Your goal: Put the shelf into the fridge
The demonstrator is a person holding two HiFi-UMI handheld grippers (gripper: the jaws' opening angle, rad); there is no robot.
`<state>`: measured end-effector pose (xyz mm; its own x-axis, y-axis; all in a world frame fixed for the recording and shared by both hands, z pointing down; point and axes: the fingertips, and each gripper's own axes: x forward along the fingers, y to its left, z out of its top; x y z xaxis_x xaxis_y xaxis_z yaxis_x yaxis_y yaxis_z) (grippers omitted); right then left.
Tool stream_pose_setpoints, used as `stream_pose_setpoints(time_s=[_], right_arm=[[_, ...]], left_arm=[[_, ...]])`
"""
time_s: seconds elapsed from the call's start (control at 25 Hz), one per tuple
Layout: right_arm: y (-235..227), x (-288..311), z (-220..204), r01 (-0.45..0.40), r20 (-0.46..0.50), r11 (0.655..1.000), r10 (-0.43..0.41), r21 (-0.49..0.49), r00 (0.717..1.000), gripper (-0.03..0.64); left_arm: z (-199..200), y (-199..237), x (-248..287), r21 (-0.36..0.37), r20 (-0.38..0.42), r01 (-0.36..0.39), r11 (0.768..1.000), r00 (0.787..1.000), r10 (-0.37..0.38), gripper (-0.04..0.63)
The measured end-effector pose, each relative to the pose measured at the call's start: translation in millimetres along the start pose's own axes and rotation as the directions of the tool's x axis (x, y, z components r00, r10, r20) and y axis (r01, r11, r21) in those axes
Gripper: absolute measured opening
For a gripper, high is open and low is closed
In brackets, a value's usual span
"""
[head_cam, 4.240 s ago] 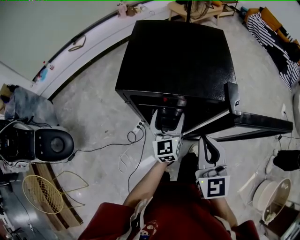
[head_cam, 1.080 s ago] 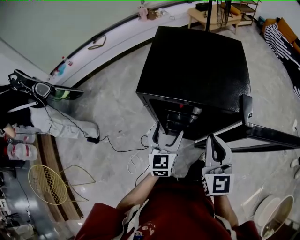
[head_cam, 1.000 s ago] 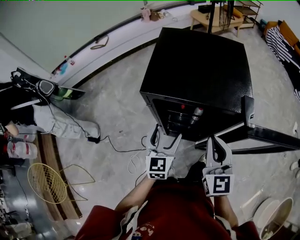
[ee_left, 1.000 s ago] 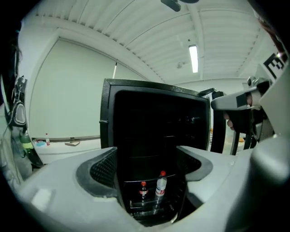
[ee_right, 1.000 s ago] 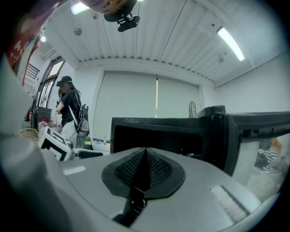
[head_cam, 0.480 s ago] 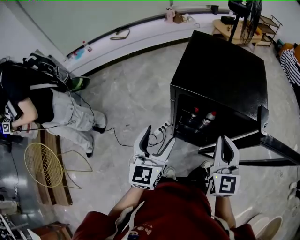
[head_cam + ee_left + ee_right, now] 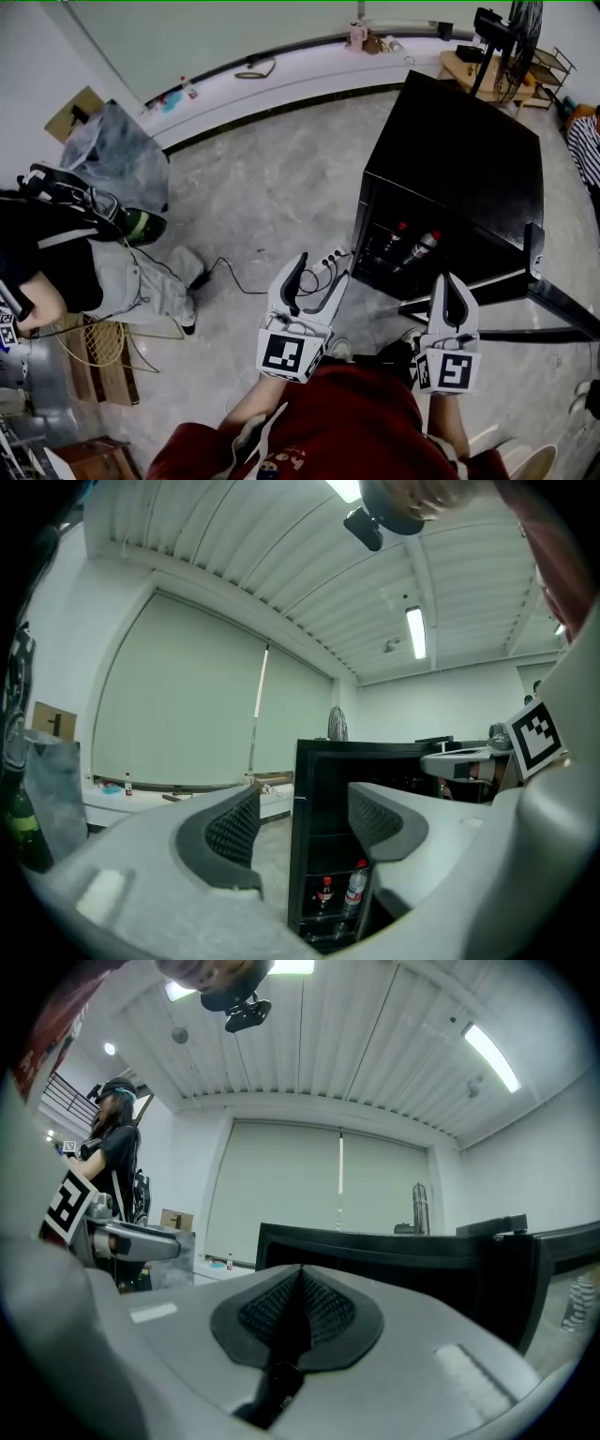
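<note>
left gripper (image 7: 319, 270): pale grey plastic with black ribbed pads. jaws well apart and just been closing, nothing between them. 6 o'clock in head view, aimed at the fridge.
right gripper (image 7: 448, 284): same make. jaws pressed together, empty. 5 o'clock.
fridge (image 7: 469, 150): black box with a pebbled top, 2 o'clock. door (image 7: 536, 258) swung open toward 3 o'clock.
bottles (image 7: 420, 247): two, red-capped, low inside the fridge.
shelf (image 7: 66, 339): seemingly the thin yellowish wire piece at 8 o'clock, well apart from the fridge and largely hidden by a bent-over person (image 7: 94, 277).
floor (image 7: 253, 187): grey marbled tile, glossy.
bag (image 7: 117, 159): crinkled clear plastic, 10 o'clock.
</note>
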<state>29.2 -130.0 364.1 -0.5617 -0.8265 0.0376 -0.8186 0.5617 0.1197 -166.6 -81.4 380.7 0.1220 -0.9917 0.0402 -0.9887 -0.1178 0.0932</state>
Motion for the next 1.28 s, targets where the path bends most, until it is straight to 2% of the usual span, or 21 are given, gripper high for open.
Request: stream_pose_setpoints(time_s=[0.28,0.48,0.88,1.28], right_arm=[[2.3,-0.3,0.8,0.001,-0.006,1.000,-0.001,-0.004,1.000,0.000],[4.5,-0.9,0.4,-0.002,-0.010,1.000,0.002,-0.008,1.000,0.000],[9.0,0.2,0.1,-0.011,-0.015,0.999,0.010,-0.030,1.000,0.000],[6.4,-2.0,-0.8,-0.005,-0.019,0.999,0.004,-0.032,1.000,0.000]], left_arm=[[-0.6,1.2,-2.0,-0.014,0.005,-0.001,1.000,1.000,0.001,0.169],[-7.7,7.0,-3.0,-0.002,-0.009,-0.043,0.999,0.999,0.043,0.011],[-6.3,10.2,-4.7,0.010,-0.011,-0.057,0.998,0.998,0.057,0.005],[-7.7,5.6,-3.3,0.005,-0.009,-0.040,0.999,0.999,0.040,0.005]])
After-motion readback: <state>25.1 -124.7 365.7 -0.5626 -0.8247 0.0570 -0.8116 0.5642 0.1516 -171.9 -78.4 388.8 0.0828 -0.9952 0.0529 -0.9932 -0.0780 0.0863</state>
